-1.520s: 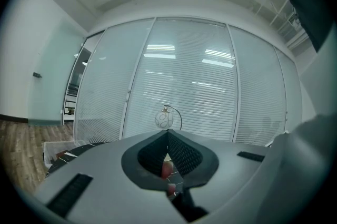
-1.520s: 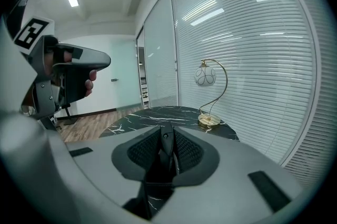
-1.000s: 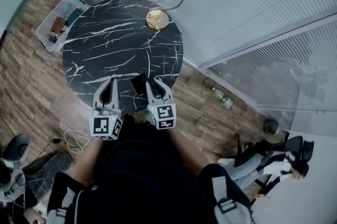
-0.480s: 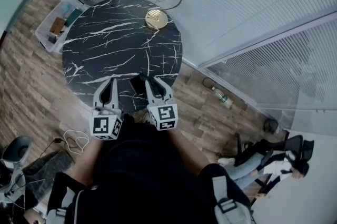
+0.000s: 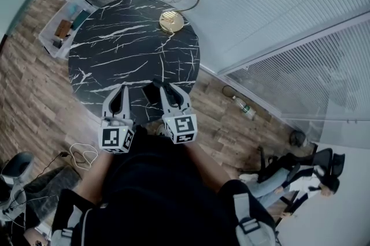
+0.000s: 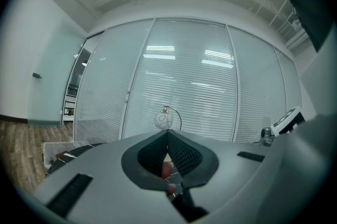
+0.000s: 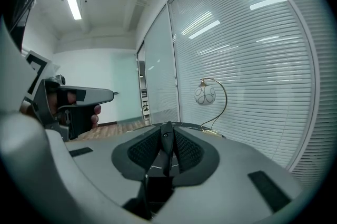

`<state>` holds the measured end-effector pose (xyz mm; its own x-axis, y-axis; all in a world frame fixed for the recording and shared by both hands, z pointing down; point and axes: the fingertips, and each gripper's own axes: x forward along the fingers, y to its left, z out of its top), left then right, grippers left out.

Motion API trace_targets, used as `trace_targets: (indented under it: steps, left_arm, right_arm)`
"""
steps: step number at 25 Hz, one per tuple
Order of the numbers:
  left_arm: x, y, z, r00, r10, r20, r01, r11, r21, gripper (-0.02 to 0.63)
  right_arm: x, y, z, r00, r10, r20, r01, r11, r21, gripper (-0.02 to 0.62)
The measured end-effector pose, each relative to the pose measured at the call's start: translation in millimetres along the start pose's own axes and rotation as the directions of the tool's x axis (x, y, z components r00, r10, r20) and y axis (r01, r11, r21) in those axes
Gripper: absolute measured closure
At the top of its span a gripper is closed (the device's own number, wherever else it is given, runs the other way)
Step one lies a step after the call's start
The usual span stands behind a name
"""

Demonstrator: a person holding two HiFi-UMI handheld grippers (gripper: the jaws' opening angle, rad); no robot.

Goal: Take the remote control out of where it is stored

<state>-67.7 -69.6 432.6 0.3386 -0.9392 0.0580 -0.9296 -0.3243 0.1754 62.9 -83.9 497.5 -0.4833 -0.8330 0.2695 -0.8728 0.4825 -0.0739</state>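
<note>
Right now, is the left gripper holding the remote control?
No, the left gripper has its jaws closed on nothing, while the thin black remote control is clamped in the right gripper.

A: Where is there room over the table [image 5: 110,59]?
B: Nearly all its top is bare. Only the lamp [image 5: 172,20] stands there, at the far edge.
A: And around it?
B: The blinds [image 5: 260,2] close off the far side. A bin [image 5: 62,28] sits on the floor at the left, a bottle [image 5: 245,107] at the right. At the near edge are the left gripper [image 5: 119,91] and right gripper [image 5: 166,90], with a narrow gap between.
</note>
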Motion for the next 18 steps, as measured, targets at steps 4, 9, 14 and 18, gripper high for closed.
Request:
trace_targets:
  steps: [4,9,14,18]
  left_arm:
    - [-1.7,0.2,2.0,1.000,0.003,0.002,-0.003,1.000,0.000,0.609]
    - [-1.6,1.4,2.6,1.000,0.005,0.003,-0.005,1.000,-0.001,0.609]
    - [-1.2,2.3,3.9,1.000,0.000,0.001,0.000,1.000,0.001,0.609]
    - [-1.3,2.4,4.3,1.000,-0.004,0.001,0.004,1.000,0.000,0.609]
  right_arm:
    - [-3.2,2.0,10.6,1.000,0.005,0.018,-0.005,1.000,-0.003,0.520]
    - [-4.9,3.2,21.2,0.999,0.007,0.043,-0.007,1.000,-0.004,0.520]
    - [-5.8,4.1,30.4,0.998,0.002,0.068,-0.002,1.000,0.002,0.520]
    - [-8.5,6.0,38.8,0.996,0.001,0.088,-0.002,1.000,0.004,0.520]
